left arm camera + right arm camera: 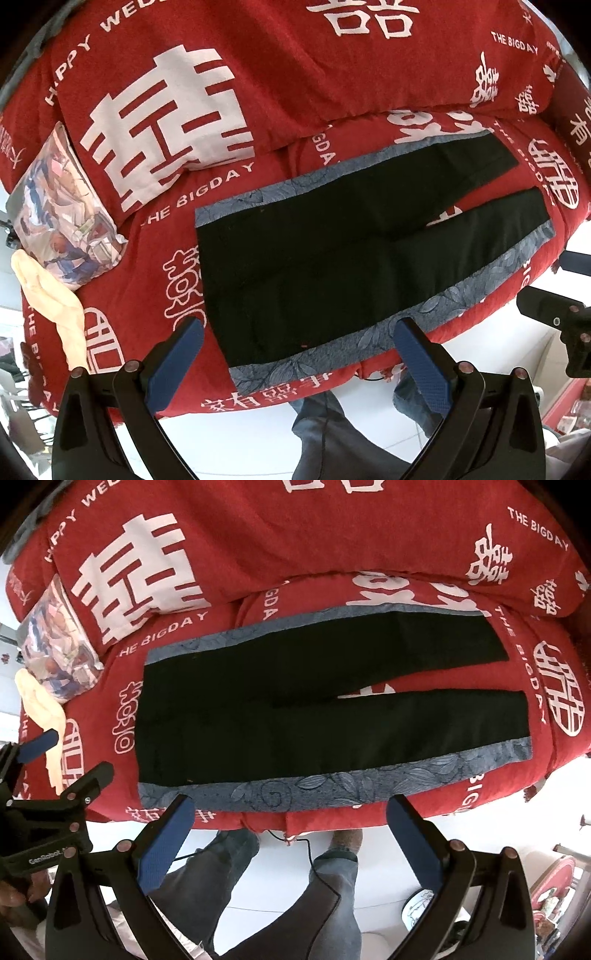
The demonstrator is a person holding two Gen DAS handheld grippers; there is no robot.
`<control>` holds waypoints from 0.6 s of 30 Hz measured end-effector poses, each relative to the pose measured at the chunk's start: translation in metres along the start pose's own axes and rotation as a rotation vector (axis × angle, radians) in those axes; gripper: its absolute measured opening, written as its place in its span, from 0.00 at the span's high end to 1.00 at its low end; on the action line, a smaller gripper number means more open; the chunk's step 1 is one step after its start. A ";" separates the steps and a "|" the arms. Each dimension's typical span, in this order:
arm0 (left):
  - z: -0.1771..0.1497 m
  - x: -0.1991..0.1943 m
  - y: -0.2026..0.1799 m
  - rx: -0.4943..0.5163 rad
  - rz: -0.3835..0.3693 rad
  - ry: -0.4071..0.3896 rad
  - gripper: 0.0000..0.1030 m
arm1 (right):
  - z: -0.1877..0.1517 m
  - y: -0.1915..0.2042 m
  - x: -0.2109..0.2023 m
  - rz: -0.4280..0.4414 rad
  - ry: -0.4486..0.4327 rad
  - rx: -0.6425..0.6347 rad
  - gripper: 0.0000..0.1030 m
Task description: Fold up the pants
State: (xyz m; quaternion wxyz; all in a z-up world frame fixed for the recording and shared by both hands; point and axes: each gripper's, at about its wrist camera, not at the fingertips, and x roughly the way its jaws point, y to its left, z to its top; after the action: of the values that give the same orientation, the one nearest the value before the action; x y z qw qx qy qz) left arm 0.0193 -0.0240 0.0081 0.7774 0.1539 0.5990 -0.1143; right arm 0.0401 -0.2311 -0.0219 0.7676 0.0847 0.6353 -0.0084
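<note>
From the left wrist, the left tool (297,334) hangs with its two blue-padded fingers (177,363) spread wide and nothing between them. One pair of pants (332,251) lies flat on the red bed cover (280,74), black with a grey-blue patterned stripe down each outer side. The waist end sits just ahead of the tool, between the two fingertips as seen here, and the two legs run away to the upper right, parted in a narrow V. The tool is not touching the cloth. One picture-printed pillow (64,214) and one pale yellow cloth (55,306) lie at the left edge of the bed. The right tool (561,332) shows at the right edge, well clear of the pants.

From the right wrist, the right tool (290,812) is also spread wide and holds nothing. The same pants (314,709) stretch across the bed cover (295,535), waist to the left, two leg ends to the right. The near striped edge lies just beyond the fingertips, apart from them. The left tool (48,768) shows at the left, beside the waist end, its jaws apart. The pillow (55,646) and yellow cloth (40,701) lie behind it.
</note>
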 end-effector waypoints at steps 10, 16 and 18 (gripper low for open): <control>0.004 0.002 0.005 -0.025 -0.008 -0.011 0.00 | 0.007 0.008 -0.001 -0.036 0.001 -0.039 0.00; 0.005 0.003 0.005 -0.027 -0.010 -0.010 0.00 | 0.010 0.003 -0.001 -0.042 -0.001 -0.026 0.00; 0.007 0.004 0.005 -0.035 -0.012 -0.006 0.00 | 0.011 0.001 -0.001 -0.047 0.002 -0.020 0.00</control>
State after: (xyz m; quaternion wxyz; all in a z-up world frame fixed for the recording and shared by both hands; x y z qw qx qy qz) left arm 0.0282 -0.0215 0.0059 0.7811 0.1361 0.5995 -0.1090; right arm 0.0511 -0.2317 -0.0191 0.7675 0.0622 0.6378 -0.0201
